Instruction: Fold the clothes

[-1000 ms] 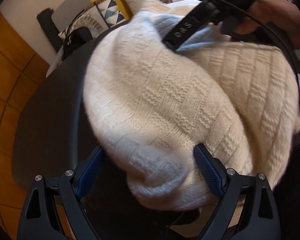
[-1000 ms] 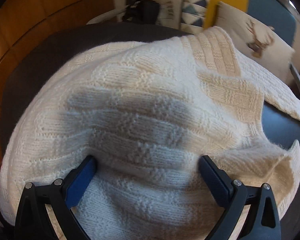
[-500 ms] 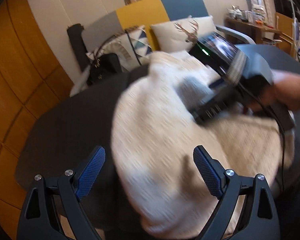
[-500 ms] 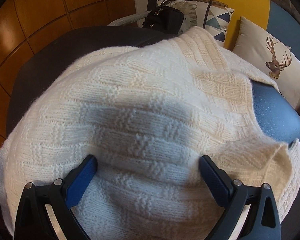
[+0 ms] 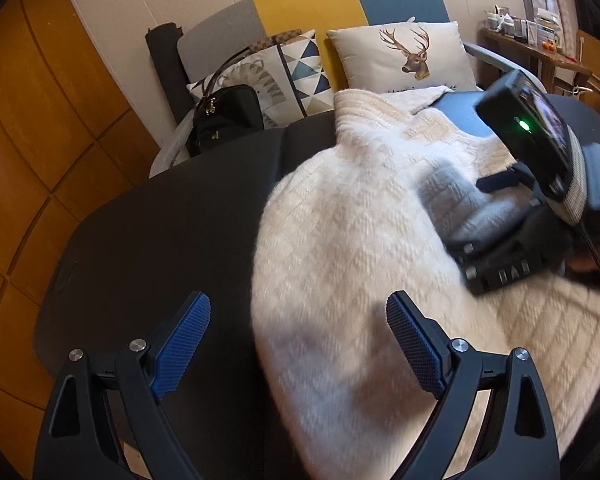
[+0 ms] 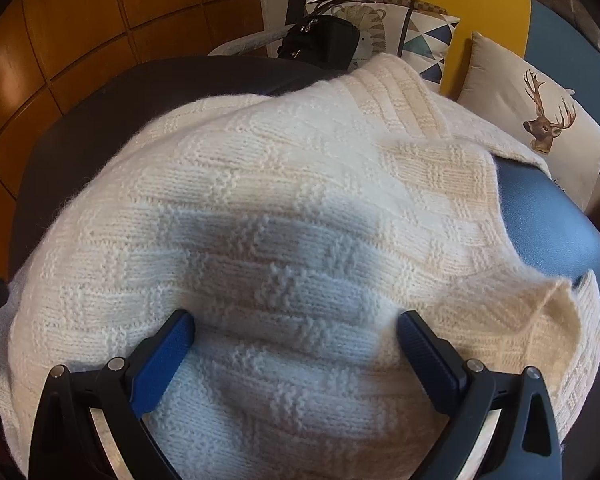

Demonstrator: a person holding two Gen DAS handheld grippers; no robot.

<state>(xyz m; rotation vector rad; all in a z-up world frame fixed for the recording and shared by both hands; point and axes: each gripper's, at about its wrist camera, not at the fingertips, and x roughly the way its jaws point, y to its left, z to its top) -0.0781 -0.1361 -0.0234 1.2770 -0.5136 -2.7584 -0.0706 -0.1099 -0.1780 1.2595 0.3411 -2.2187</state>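
Right wrist view has the right gripper [image 6: 296, 354] spread over the sweater [image 6: 300, 208], left gripper [image 5: 298, 344] spread too, so unpinched knit may slide off the tabletop [image 5: 160, 232] edge.

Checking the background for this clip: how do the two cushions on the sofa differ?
The deer cushion is plain off-white with one antlered deer head printed on it; the patterned cushion carries blue and grey triangles beside a striped animal drawing. A black bag stands in front of the patterned cushion and hides its lower part; nothing stands against the deer cushion, only the sweater edge crosses its bottom. Both lean upright against the sofa back.
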